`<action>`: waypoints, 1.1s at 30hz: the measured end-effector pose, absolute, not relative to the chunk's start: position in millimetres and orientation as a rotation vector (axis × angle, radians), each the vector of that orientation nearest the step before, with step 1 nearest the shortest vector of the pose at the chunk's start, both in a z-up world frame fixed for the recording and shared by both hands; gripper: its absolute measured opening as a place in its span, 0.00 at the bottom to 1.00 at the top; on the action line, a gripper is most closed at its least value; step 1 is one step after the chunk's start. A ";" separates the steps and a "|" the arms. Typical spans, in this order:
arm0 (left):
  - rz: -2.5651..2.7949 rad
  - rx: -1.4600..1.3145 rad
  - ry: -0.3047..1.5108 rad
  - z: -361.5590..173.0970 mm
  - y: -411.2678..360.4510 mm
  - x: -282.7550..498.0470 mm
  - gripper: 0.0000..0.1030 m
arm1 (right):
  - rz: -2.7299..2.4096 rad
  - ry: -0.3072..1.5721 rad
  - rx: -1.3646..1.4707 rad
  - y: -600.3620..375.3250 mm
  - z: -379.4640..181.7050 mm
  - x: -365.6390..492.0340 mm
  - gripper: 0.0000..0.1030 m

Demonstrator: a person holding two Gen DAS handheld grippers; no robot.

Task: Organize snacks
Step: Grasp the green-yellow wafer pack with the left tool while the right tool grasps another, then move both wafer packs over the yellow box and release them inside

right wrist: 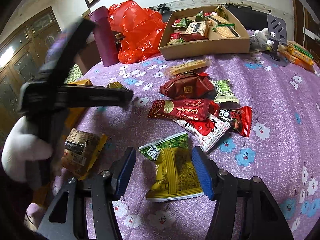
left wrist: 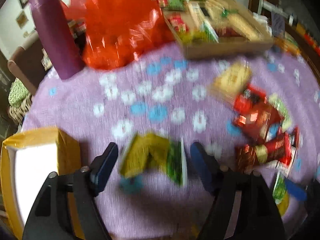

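A yellow-green snack packet [right wrist: 173, 172] lies on the purple flowered cloth [right wrist: 260, 92] between the open fingers of my right gripper [right wrist: 167, 172]. In the blurred left wrist view another yellow-green packet [left wrist: 155, 156] lies between the open fingers of my left gripper [left wrist: 153, 162]. The left gripper shows in the right wrist view [right wrist: 128, 96], blurred, over the table's left side. A pile of red and green snack packets [right wrist: 200, 108] lies mid-table, also visible in the left wrist view [left wrist: 260, 128]. A cardboard tray [right wrist: 204, 48] at the back holds several snacks.
A purple bottle [right wrist: 105, 38] and a red plastic bag [right wrist: 138, 30] stand at the back left. A brown-orange packet [right wrist: 82, 152] lies at the left. A yellow box [left wrist: 40, 160] sits left of the left gripper. A phone stand [right wrist: 277, 32] and orange boxes [right wrist: 298, 56] are at the back right.
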State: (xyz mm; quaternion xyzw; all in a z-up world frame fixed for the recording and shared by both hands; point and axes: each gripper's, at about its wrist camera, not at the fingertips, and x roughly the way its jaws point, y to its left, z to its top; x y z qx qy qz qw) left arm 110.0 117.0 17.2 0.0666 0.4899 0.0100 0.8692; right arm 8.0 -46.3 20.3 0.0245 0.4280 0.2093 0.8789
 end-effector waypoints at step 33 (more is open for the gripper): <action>-0.020 -0.433 0.715 88.6 270.5 -122.5 0.45 | 0.482 0.774 0.097 -47.1 47.0 -21.8 0.00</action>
